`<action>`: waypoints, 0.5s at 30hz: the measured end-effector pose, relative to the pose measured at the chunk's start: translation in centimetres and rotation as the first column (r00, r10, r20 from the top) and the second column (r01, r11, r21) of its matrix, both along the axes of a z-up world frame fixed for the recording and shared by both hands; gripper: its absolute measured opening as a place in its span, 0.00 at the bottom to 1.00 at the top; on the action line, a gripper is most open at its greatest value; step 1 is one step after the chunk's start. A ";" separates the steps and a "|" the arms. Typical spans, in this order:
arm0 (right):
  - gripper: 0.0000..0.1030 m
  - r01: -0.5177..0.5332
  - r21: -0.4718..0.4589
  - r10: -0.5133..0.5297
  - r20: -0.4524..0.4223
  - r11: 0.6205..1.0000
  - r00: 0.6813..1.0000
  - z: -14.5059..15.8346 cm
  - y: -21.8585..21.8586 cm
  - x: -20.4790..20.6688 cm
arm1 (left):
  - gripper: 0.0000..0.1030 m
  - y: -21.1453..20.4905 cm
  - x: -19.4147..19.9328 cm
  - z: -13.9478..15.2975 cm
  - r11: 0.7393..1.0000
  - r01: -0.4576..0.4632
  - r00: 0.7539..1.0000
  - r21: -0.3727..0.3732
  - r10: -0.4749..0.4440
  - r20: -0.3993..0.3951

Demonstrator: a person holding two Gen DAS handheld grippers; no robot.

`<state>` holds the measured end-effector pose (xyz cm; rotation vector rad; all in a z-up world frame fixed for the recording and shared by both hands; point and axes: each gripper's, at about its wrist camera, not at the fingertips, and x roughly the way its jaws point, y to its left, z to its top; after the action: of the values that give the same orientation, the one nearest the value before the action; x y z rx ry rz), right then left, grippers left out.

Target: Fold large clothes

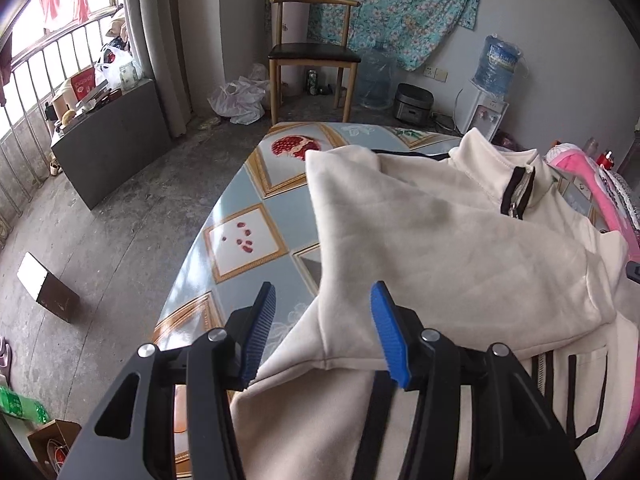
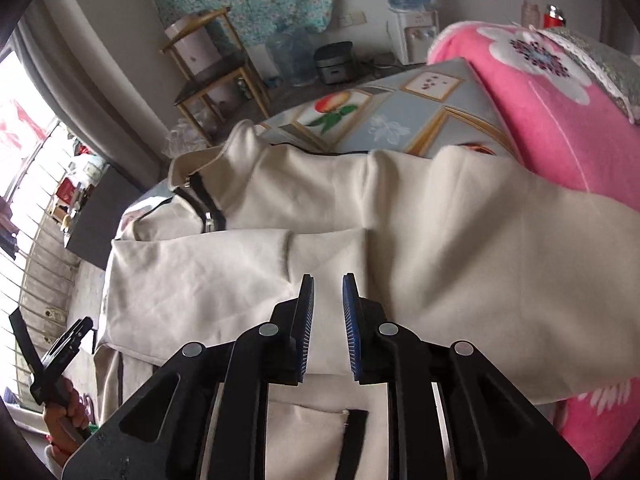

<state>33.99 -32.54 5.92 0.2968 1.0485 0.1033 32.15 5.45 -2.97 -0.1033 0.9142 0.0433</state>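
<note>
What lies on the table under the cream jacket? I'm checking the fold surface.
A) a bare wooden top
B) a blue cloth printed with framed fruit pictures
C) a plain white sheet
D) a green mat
B: the tablecloth beside the cream jacket is blue with gold-framed fruit pictures.

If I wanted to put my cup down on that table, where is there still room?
Bare tablecloth shows between the table's left edge and the cream jacket, and at the far end towards the wooden chair. On the other side, the jacket meets the pink blanket, so it is crowded. Both tongs hang open over the jacket.
</note>
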 end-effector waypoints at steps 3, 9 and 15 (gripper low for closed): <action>0.40 -0.046 -0.027 0.045 -0.035 0.999 0.998 -2.4 2.3 0.9 | 0.47 -2.1 1.1 -0.2 0.999 0.032 0.999 -0.003 -0.032 -0.029; 0.53 -0.039 -0.030 0.036 -0.116 0.999 0.993 -4.7 2.5 0.6 | 0.59 -5.3 2.5 -1.9 0.996 0.090 0.992 0.000 -0.090 -0.089; 0.72 0.143 -0.008 -0.143 -0.033 0.990 0.989 1.3 -7.4 -4.4 | 0.67 -6.7 3.4 -3.9 0.990 0.125 0.984 0.065 -0.116 -0.137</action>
<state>29.56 -39.94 7.18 0.3682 1.0570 -0.0336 35.59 -1.25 -6.85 0.0241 1.0491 -0.0290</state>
